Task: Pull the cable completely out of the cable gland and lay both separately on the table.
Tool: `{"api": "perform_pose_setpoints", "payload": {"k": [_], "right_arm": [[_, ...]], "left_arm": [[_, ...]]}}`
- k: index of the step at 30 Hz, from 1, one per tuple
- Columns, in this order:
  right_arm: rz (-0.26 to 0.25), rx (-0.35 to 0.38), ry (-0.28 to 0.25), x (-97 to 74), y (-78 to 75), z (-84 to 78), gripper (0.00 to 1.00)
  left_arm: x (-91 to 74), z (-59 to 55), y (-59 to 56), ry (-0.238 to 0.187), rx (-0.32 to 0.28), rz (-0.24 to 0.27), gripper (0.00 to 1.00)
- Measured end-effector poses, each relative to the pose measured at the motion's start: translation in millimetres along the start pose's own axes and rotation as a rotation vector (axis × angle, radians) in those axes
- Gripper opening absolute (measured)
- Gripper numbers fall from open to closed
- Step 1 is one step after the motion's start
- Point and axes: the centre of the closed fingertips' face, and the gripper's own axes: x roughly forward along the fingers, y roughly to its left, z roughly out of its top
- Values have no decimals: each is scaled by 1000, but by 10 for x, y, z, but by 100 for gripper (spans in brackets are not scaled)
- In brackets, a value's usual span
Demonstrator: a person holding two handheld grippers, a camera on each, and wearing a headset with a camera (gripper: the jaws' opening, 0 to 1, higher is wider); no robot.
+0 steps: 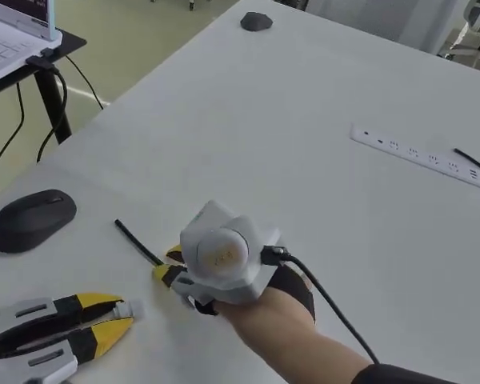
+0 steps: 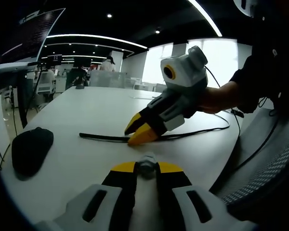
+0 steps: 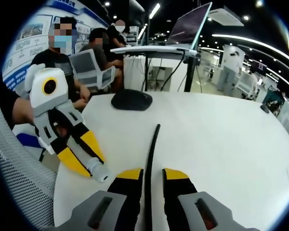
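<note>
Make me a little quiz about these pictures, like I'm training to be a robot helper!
1. True or false: the cable runs through the cable gland.
2. Which dark thing lies on the table near the cable?
A) a computer mouse
B) a cup
C) a screwdriver
3. Fill in the gaps: the left gripper is shut on the ___, and the right gripper is shut on the ___.

Key: 1 false, the two are apart, one in each gripper. 2 A. 3 cable gland, cable.
</note>
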Motion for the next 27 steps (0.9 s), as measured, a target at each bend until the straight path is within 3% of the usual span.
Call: {"api": "perform_pose_setpoints", "payload": {"k": [4,9,13,15,16,18,20,21,23,24,25,27], "right_arm": [[-11,24,-15,-26,-30,16,17],[-26,77,-46,-71,-93,46,33],[-43,89,-56,-126,-160,43,33],[-70,122,-92,-171,-226,92,45],[-76,138,-103,-189,-247,106,56],[-106,148,-116,-259,-333,111,67],[-139,149,-117,-347,-424,90,73],[-148,161,-124,-389,-451,90,76],[-176,211,-142,-477,-530,76,96],[-216,218,-147,-518,-599,58,96],[-237,206,-130,-534,-650,2,99],[-206,233,-114,-610,-592,-36,100]], "left_arm": [[-26,15,11,-16,-15,13,27],[-38,69,0,-39,-32,20,46],[-36,99,25,-47,-47,32,53],[-36,138,37,-61,-70,35,57],[-28,153,43,-64,-75,37,62],[-22,202,22,-67,-91,29,72],[-16,175,49,-21,-51,50,72],[-15,192,52,-23,-34,56,74],[11,238,50,-37,-54,56,86],[25,260,62,-43,-63,63,96],[36,299,66,-59,-77,69,99],[41,331,57,-54,-87,65,99]]}}
